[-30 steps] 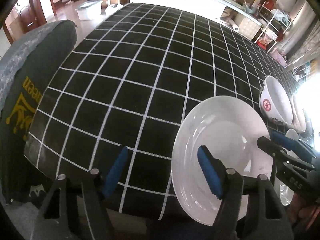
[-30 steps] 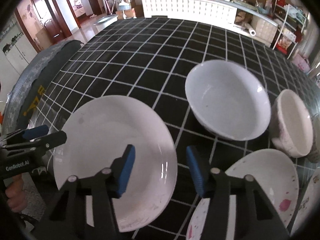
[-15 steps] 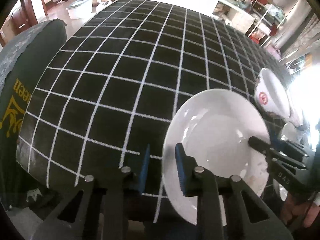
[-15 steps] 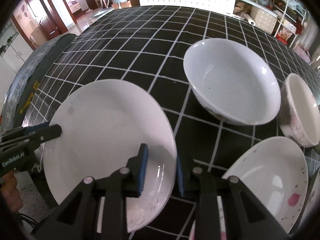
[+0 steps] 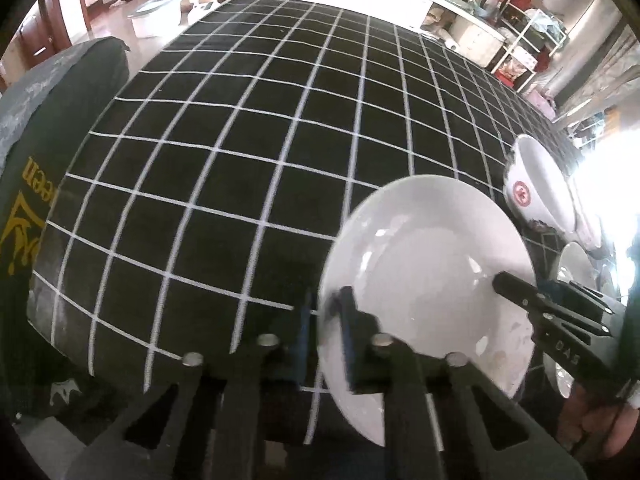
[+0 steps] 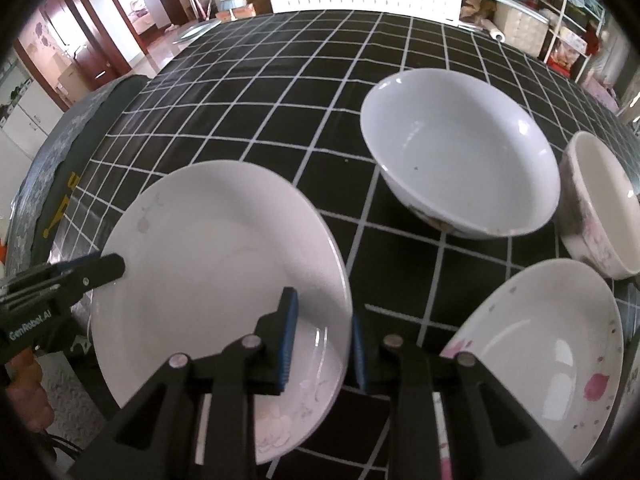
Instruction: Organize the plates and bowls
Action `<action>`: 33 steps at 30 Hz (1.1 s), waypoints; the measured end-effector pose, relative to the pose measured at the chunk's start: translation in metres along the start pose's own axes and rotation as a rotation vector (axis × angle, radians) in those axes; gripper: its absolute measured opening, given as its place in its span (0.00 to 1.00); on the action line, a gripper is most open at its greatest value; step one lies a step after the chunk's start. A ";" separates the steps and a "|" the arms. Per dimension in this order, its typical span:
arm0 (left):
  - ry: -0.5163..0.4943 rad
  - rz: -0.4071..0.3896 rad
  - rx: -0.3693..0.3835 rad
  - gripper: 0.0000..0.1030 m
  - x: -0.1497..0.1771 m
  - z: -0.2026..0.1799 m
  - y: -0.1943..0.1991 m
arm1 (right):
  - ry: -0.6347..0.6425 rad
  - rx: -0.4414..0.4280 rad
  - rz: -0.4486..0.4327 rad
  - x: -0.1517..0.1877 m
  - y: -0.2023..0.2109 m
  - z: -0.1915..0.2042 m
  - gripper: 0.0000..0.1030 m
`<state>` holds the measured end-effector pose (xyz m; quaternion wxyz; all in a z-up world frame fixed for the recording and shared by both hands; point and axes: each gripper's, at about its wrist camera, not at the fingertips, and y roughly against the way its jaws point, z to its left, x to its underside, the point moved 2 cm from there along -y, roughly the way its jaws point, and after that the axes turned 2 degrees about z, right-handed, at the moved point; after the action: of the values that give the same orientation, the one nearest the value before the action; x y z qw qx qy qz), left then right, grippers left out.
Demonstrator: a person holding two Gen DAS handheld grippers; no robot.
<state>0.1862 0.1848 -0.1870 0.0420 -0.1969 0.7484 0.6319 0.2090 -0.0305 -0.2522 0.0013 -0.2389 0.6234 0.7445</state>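
While both hands stay almost in the same place, the two grippers have closed on the same white plate (image 6: 208, 264), and this is the change that matters. A second ago the left gripper (image 5: 324, 332) stood wide open, one finger over the black checked tablecloth (image 5: 240, 160) and the other over the plate; now its blue pads are pressed onto the plate's left rim, one above and one under it. The right gripper (image 6: 320, 344) has done the same on the opposite rim: earlier its fingers were spread on both sides of the edge, now they pinch this edge between them.

The plate is at the near edge of the table, and in the left wrist view it looks tilted, with the left side a little off the cloth, though I cannot be sure how much. Behind it sits a large white bowl (image 6: 460, 152), beside that a smaller flowered bowl (image 6: 600, 208), and near the right gripper a plate with pink flowers (image 6: 540, 352).

I judge that the grasp is now finished and the next step is lifting. Held from two sides, the plate should travel safely to a stack, probably onto the flowered plate, if both hands rise together.
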 end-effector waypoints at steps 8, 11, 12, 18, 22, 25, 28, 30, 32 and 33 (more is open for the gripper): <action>0.023 -0.004 -0.018 0.09 0.007 0.002 0.005 | -0.003 -0.006 -0.009 -0.001 0.006 0.007 0.28; 0.035 0.011 -0.021 0.09 0.009 0.003 0.005 | -0.001 -0.006 -0.003 0.000 0.007 0.007 0.28; 0.037 0.014 -0.024 0.09 0.010 0.003 0.004 | -0.002 -0.007 0.005 0.001 0.006 0.007 0.28; 0.034 0.011 -0.029 0.09 0.011 0.002 0.003 | -0.013 -0.005 0.021 0.003 0.000 0.005 0.28; 0.056 -0.021 -0.054 0.09 0.007 0.004 0.013 | -0.018 -0.014 0.022 0.000 0.000 0.006 0.28; 0.078 -0.039 -0.100 0.09 0.007 0.010 0.028 | -0.011 -0.007 -0.006 0.000 0.015 0.003 0.28; 0.083 -0.073 -0.110 0.09 0.008 0.008 0.048 | -0.025 -0.023 -0.062 0.002 0.042 -0.007 0.28; 0.069 -0.104 -0.080 0.09 0.008 -0.002 0.065 | -0.033 -0.025 -0.101 0.007 0.061 -0.015 0.28; 0.037 -0.132 -0.051 0.09 0.009 -0.017 0.079 | -0.051 -0.013 -0.135 0.015 0.081 -0.030 0.28; 0.014 -0.143 -0.037 0.09 0.010 -0.028 0.085 | -0.065 -0.005 -0.146 0.020 0.089 -0.038 0.28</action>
<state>0.1527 0.1658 -0.1053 0.0782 -0.2551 0.7210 0.6395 0.1779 -0.0914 -0.1814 0.0751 -0.2593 0.6022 0.7513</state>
